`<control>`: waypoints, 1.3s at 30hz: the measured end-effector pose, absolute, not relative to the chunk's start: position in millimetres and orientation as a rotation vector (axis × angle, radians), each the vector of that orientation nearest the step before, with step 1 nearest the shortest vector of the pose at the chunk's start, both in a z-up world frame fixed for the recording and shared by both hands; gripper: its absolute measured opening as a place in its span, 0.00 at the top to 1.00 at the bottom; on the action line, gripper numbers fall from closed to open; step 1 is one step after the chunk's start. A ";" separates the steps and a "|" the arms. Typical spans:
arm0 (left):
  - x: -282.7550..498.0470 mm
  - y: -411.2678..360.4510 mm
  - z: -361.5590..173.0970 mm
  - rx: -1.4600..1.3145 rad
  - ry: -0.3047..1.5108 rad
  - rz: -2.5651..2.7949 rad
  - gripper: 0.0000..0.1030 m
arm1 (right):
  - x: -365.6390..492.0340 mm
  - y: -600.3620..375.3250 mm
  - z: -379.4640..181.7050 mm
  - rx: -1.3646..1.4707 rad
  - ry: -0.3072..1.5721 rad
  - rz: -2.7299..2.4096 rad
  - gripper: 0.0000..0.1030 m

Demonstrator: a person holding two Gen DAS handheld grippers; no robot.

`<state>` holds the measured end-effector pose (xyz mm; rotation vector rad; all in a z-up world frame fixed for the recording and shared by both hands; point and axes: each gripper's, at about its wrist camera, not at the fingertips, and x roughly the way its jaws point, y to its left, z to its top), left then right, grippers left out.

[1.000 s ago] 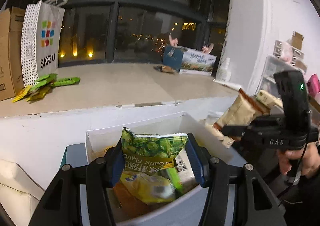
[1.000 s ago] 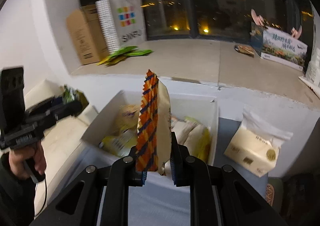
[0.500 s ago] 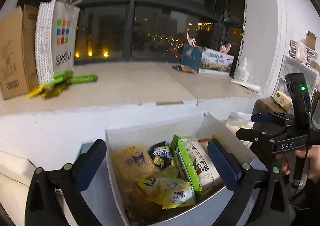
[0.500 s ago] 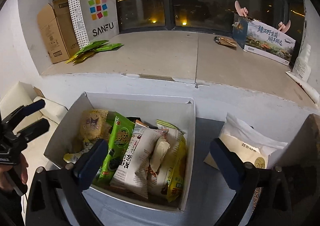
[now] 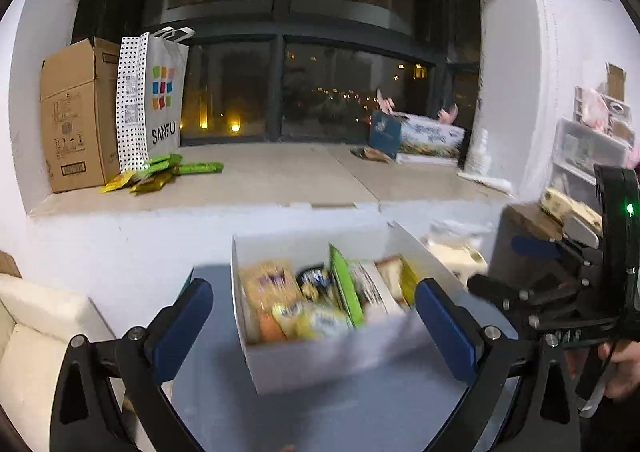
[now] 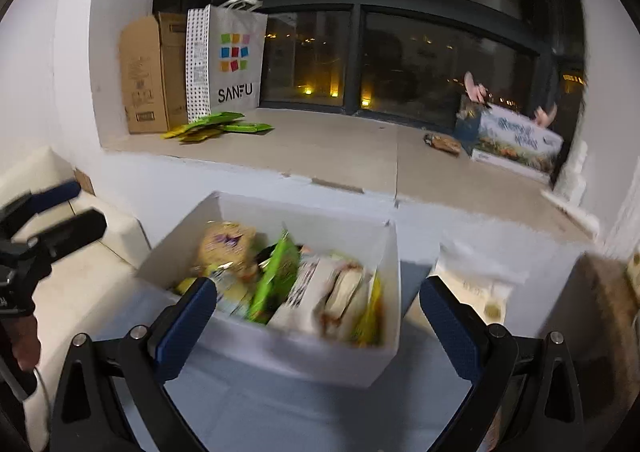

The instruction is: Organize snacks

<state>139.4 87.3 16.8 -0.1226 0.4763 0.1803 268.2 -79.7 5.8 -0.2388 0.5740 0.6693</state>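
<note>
Both grippers spread wide and empty in front of the snack box.

The left gripper [image 5: 314,322] has its 2 blue-padded fingers [image 5: 180,326] wide apart, holding nothing, and the white box [image 5: 320,360] of snacks shows between them on the grey counter [image 5: 320,420]. The right gripper [image 6: 318,324] is spread the same way, its fingers [image 6: 450,326] empty either side of the box [image 6: 288,352]. Inside the box the packets stand packed together: a green packet [image 6: 276,278] upright near the middle, a white printed packet [image 6: 304,296] just right of it, yellow ones at both ends; blur hides the labels. Just right of the box lies a cream packet [image 6: 480,292]. Behind, on the window ledge [image 6: 340,148], green sachets [image 6: 216,126] lie beside a SANFU bag [image 6: 232,60] and a cardboard carton [image 6: 148,72]; a printed box [image 6: 516,142] sits at the far right.
</note>
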 end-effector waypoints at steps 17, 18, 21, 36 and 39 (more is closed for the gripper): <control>3.5 16.6 5.2 -0.171 0.507 0.126 0.00 | 113.5 -183.5 22.0 -0.097 0.499 0.612 0.00; 0.4 14.8 5.1 -0.176 0.510 0.126 0.00 | 107.4 -186.7 18.4 -0.090 0.510 0.621 0.00; -4.9 8.8 8.5 -0.172 0.497 0.116 0.00 | 95.0 -191.3 11.6 -0.088 0.535 0.654 0.00; 1.8 0.8 12.1 -0.146 0.522 0.091 0.00 | 88.8 -190.4 17.6 -0.094 0.528 0.665 0.00; 2.3 1.1 12.5 -0.142 0.524 0.092 0.00 | 88.2 -189.1 16.4 -0.102 0.533 0.676 0.00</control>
